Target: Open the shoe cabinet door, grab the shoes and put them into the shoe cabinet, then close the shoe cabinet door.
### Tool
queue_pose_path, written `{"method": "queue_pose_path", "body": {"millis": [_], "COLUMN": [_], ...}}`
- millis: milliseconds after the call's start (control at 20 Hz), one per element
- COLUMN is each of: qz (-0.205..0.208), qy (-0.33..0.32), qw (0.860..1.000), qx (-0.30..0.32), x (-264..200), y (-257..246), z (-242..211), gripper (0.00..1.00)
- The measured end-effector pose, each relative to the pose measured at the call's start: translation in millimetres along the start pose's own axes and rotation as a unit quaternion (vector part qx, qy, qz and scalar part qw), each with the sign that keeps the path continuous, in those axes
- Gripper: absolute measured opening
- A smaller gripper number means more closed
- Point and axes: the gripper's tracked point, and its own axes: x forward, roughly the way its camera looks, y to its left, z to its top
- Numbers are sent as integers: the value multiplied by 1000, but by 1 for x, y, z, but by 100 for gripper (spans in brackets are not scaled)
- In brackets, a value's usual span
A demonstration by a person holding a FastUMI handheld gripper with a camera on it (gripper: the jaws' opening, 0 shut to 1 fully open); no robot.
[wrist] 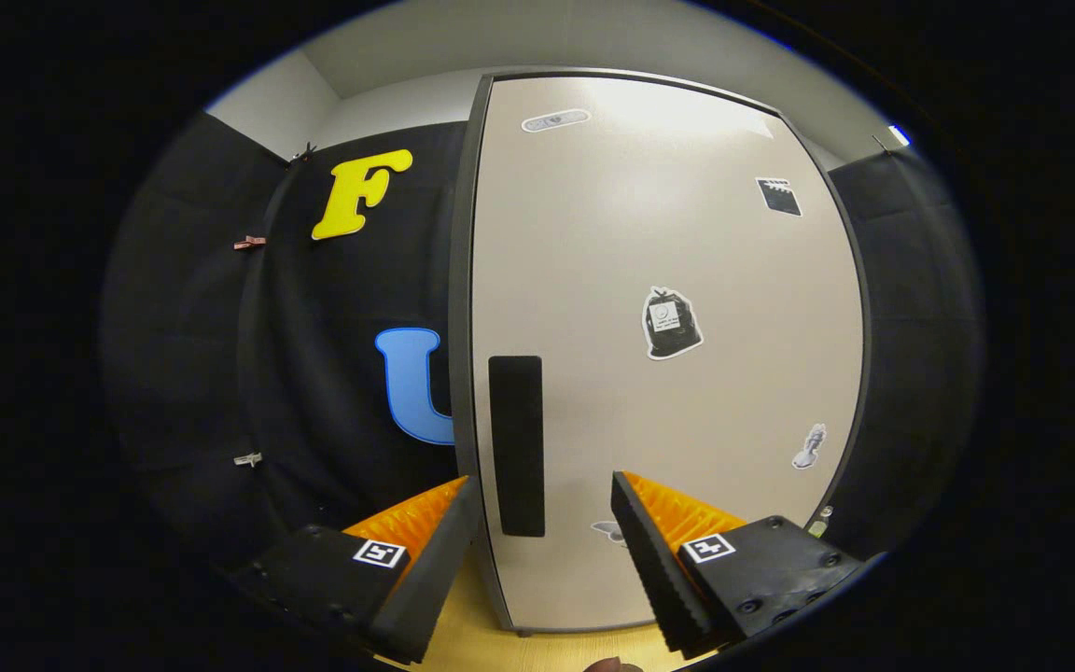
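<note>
Shoe cabinet door (668,355): it is shut. It is tall and pale with a dark rim. It stands just beyond the jaws and a bit to the right.
Handle (516,446): a long dark strip on the door, near its left edge. It stands up straight, just ahead of the gap between the jaws.
Gripper (542,490): its jaws are wide open. They hold nothing. The left finger tip is in line with the door's left edge. The right finger tip is in front of the door's lower part.
Stickers: a black bag sticker (671,323) sits in the middle of the door. A small shoe sticker (809,446) sits low on the right.
Floor (547,649): light wood, under the door and near the jaws.
Booth wall (314,373): black cloth, far behind the cabinet on the left.
</note>
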Motion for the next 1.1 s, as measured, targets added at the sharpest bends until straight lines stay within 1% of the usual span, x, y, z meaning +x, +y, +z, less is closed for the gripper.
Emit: {"method": "queue_pose_path", "body": {"millis": [100, 200, 300, 350, 450, 500, 550, 600, 650, 700, 850, 1100], "qz": [2, 1, -3, -17, -32, -35, -33, -26, -16, -7, 5, 36], "qy": [8, 18, 32, 16, 13, 19, 20, 25, 25, 30, 35, 35], "qw": [1000, 999, 998, 999, 999, 999, 999, 999, 1000, 1000, 999, 999], "qx": [16, 38, 47, 36, 22, 17, 12, 9, 6, 8, 3, 17], "x": [17, 31, 37, 43, 37, 40, 40, 39, 38, 37, 24, -26], "y": [4, 9, 13, 11, 8, 9, 9, 10, 11, 11, 10, 5], "z": [-4, -7, -13, -11, -9, -11, -11, -12, -11, -12, -11, -8], "gripper": [88, 66, 55, 52, 39, 36, 32, 26, 25, 18, 18, 18]}}
